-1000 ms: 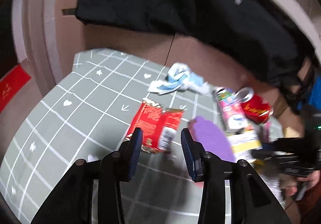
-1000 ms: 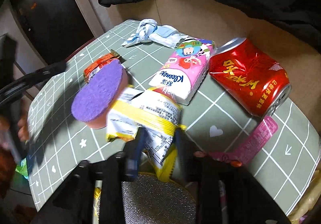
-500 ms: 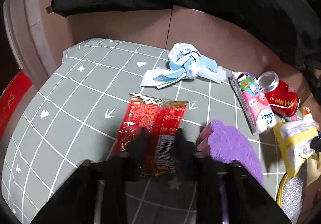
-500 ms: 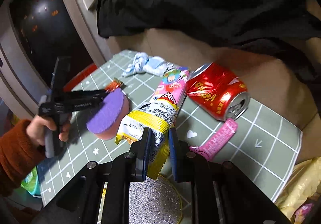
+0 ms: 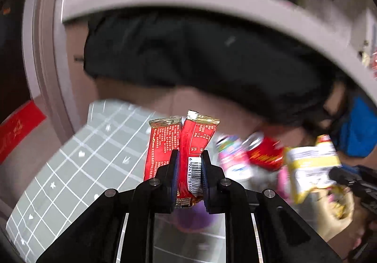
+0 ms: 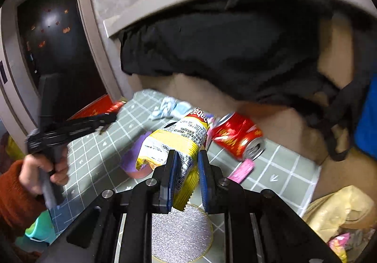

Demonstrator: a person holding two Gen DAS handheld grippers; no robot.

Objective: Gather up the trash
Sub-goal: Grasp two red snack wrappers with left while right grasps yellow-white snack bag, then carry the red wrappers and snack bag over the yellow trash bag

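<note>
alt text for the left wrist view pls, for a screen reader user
The left gripper, its jaws closing, pinches a red snack wrapper lifted above a grey grid-patterned mat. To the right, blurred, the other gripper holds a yellow-and-white bag, with a red can behind it.

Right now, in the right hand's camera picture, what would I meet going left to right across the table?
Hand in an orange sleeve with the left gripper → purple sponge → yellow snack bag clamped in the right gripper → red can
</note>
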